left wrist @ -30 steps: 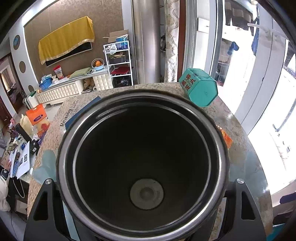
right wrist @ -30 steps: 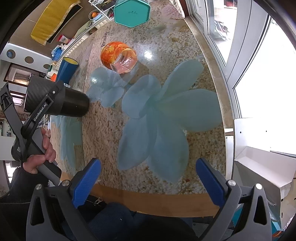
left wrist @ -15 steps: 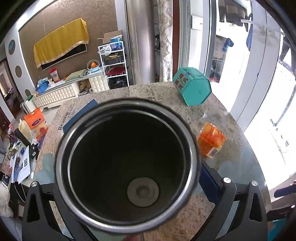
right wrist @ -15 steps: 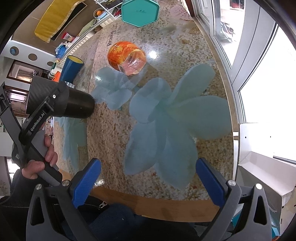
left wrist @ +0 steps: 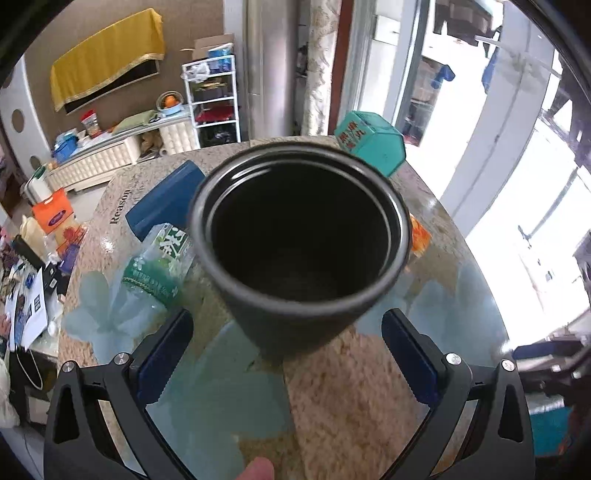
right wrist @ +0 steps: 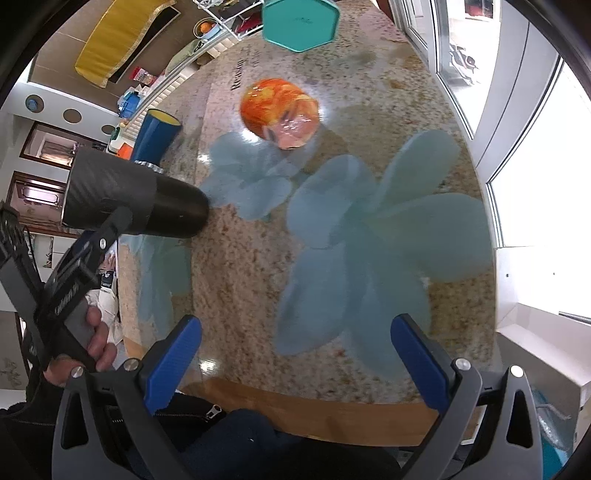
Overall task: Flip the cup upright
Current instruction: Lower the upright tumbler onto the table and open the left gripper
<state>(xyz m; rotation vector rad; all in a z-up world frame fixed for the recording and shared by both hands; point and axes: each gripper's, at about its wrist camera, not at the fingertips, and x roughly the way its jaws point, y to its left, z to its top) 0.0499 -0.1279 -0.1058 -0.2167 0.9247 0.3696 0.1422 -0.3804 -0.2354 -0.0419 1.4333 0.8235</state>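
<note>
A dark metal cup stands upright on the stone table, mouth up, just ahead of my left gripper. The left jaws are wide open, one on each side of the cup's base and clear of it. In the right wrist view the cup stands at the left with a left finger beside it. My right gripper is open and empty above the table's near edge.
A green-labelled water bottle and a blue tube lie left of the cup. An orange packet lies mid-table. A teal hexagonal tin stands at the far edge. The table's wooden rim is near me.
My left gripper opened and let go of the cup, then pulled back. The cup now stands free on the table. The right gripper moved slightly forward.
</note>
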